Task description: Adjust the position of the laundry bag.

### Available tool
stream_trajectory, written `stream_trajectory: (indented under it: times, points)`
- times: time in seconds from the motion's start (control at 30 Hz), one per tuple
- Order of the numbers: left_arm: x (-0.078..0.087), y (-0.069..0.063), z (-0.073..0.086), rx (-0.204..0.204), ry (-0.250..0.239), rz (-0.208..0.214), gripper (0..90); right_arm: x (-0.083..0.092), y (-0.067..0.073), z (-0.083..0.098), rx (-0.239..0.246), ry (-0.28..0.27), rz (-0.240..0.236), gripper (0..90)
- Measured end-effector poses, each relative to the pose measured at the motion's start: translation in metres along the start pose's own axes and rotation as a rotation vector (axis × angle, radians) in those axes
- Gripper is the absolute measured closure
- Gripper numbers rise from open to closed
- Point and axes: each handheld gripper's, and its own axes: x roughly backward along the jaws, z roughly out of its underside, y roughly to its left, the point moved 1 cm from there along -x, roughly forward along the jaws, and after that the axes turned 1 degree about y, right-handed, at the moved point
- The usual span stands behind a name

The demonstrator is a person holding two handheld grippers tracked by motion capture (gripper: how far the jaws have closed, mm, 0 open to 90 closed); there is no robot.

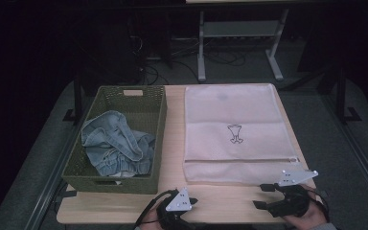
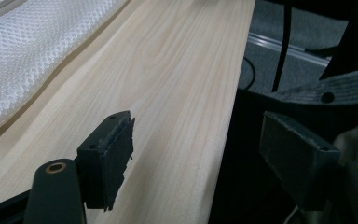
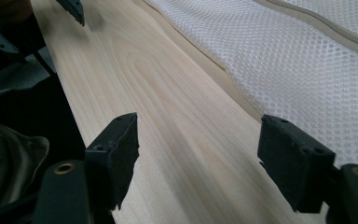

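Two hand-held grippers wait at the near edge of a pale wooden counter (image 1: 172, 143).
Left gripper (image 2: 193, 154) and right gripper (image 3: 198, 161) hold jaws wide, empty. Crumpled blue denim jeans (image 1: 115, 143) lie in the green woven basket (image 1: 151, 103); flat white mesh laundry bag (image 1: 235, 132) untouched, so nothing started.

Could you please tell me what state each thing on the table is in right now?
Denim garment: crumpled, lying inside the basket.
Green basket: upright on the table, holding the garment.
White mesh bag: lying flat, looks zipped shut.
Left gripper: jaws open, nothing between them, over the near table edge.
Right gripper: jaws open, holding nothing, beside the bag's near edge.
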Motion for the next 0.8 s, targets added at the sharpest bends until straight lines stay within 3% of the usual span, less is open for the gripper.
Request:
stream_trajectory:
  times: [0.43,0.6,0.8]
  points:
    - [0.006,-0.002,0.000,-0.025,-0.003,-0.020,25.3,0.004,0.005,-0.002,0.033,-0.015,0.015,28.2]
    - [0.010,-0.002,-0.001,0.016,-0.055,0.012,25.2,0.000,0.000,-0.008,0.037,-0.002,-0.008,29.3]
    - [0.009,0.002,0.000,0.023,-0.054,0.004,24.8,0.002,-0.012,-0.026,0.035,-0.036,-0.003,27.9]
